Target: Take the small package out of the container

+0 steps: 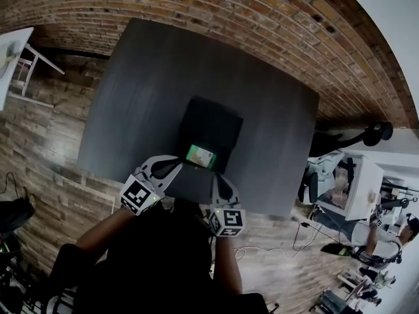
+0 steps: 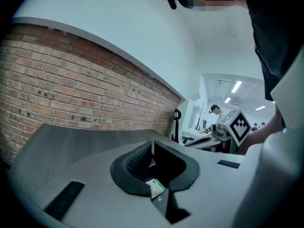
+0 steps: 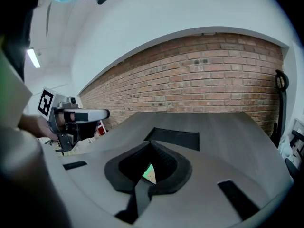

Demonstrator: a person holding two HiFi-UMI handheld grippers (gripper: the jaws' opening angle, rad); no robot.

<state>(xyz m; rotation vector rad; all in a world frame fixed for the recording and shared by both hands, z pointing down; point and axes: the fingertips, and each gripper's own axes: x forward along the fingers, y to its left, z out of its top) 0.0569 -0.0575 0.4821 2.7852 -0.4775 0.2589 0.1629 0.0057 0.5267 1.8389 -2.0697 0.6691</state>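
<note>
We see the black container point(image 1: 211, 124) on the dark table point(image 1: 131, 90), with the small green package point(image 1: 200, 155) at the container's near edge. Our left claw point(image 1: 175, 167) is at the container's near left corner, just beside the package, with its jaws closed together on nothing. Our right claw point(image 1: 217, 178) is just in front of the container's near edge, also closed and empty. Both claws point toward the container.
</note>
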